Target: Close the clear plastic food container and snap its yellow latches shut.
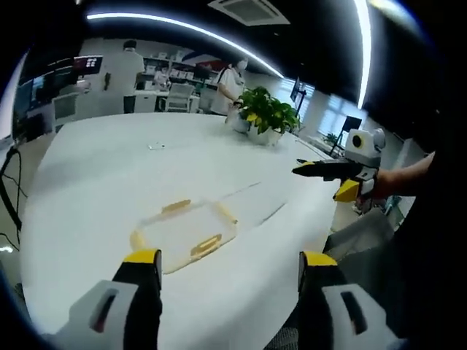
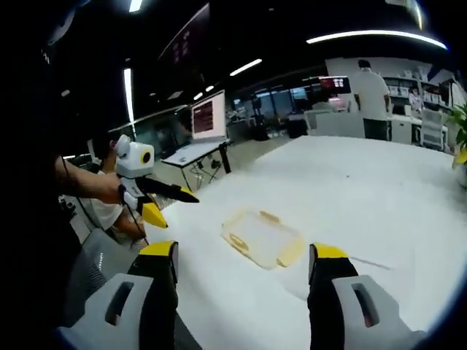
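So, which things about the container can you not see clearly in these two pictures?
- Left gripper view: container too small and clear to tell if its lid is seated.
- Right gripper view: latches blurred; snapped or open, cannot tell.
- Both views: the container's contents too faint to make out.

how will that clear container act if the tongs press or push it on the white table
The clear container looks low, flat and thin-walled, so it is probably light and may skid across the smooth white table rather than tip. Its clear plastic could flex under pressure. No contents are visible, which also suggests little weight.
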`<state>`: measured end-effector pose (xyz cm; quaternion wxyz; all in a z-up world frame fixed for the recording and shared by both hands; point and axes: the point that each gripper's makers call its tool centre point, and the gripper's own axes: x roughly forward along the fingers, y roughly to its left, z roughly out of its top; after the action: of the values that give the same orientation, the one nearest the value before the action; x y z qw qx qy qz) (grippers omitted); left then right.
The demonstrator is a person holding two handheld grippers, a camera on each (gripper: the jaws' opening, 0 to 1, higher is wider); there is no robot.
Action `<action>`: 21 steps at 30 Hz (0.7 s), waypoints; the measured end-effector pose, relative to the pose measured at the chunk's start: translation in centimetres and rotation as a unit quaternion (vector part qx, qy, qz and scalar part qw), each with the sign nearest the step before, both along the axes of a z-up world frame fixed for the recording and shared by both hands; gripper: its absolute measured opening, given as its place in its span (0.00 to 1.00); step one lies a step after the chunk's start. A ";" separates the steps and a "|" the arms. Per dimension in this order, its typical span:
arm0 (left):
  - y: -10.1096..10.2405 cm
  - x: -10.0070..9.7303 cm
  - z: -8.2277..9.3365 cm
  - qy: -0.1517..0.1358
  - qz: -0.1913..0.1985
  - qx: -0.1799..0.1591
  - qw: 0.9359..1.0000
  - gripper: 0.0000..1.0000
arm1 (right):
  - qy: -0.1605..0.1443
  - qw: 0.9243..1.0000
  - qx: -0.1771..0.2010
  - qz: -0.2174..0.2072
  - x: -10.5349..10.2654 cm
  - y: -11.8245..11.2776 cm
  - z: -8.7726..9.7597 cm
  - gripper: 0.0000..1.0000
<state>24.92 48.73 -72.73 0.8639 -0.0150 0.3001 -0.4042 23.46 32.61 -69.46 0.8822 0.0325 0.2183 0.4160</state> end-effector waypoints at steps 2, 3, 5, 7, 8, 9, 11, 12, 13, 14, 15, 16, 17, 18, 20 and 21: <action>-0.1 0.2 0.0 -0.001 -0.004 0.001 1.000 0.71 | 0.000 1.000 0.000 -0.002 0.3 -0.1 -0.1 0.70; 0.0 0.2 -0.2 0.000 -0.007 0.006 1.000 0.71 | 0.001 1.000 0.002 -0.003 0.5 -0.1 -0.2 0.70; 0.1 0.3 -0.5 0.001 -0.013 0.010 1.000 0.70 | 0.002 1.000 -0.003 -0.002 0.7 -0.2 -0.4 0.69; 0.3 0.4 -0.8 0.001 -0.018 0.017 1.000 0.69 | 0.000 1.000 -0.008 0.002 0.7 -0.1 -0.6 0.68; 0.4 0.4 -0.9 0.003 -0.021 0.020 1.000 0.69 | 0.000 1.000 -0.009 0.002 0.8 -0.1 -0.7 0.68; 0.4 0.5 -1.0 0.003 -0.022 0.022 1.000 0.69 | 0.000 1.000 -0.010 0.003 0.9 -0.1 -0.7 0.68; 0.6 0.5 -1.2 0.005 -0.029 0.026 0.999 0.67 | 0.001 1.000 -0.012 0.004 1.1 -0.1 -0.9 0.66; 0.6 0.6 -1.3 0.006 -0.032 0.027 0.999 0.67 | 0.001 1.000 -0.016 0.006 1.2 -0.1 -1.1 0.64; 0.6 0.6 -1.3 0.005 -0.034 0.028 0.999 0.67 | 0.002 1.000 -0.014 0.007 1.2 -0.1 -1.1 0.64; 0.5 0.7 -1.4 0.005 -0.040 0.032 0.999 0.67 | 0.001 1.000 -0.013 0.009 1.4 0.0 -1.2 0.64; 0.6 0.7 -1.4 0.005 -0.042 0.034 0.999 0.67 | 0.000 1.000 -0.017 0.011 1.4 0.1 -1.4 0.64; 0.6 0.9 -1.5 0.004 -0.044 0.035 0.998 0.67 | -0.001 1.000 -0.024 0.013 1.6 0.1 -1.5 0.63; 0.6 1.0 -1.5 0.004 -0.045 0.036 0.998 0.66 | -0.001 1.000 -0.024 0.014 1.6 0.1 -1.6 0.62; 0.7 1.2 -1.6 0.004 -0.046 0.038 0.998 0.65 | -0.001 1.000 -0.024 0.014 1.8 0.1 -1.6 0.62; 0.7 1.4 -1.7 0.003 -0.048 0.041 0.998 0.65 | -0.002 1.000 -0.023 0.014 2.0 0.1 -1.6 0.62; 0.8 1.5 -1.7 0.003 -0.049 0.041 0.998 0.65 | -0.003 1.000 -0.023 0.014 2.1 0.2 -1.5 0.61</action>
<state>26.39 49.50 -74.46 0.8420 0.0342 0.3196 -0.4332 25.56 32.81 -71.00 0.8773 0.0077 0.2254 0.4236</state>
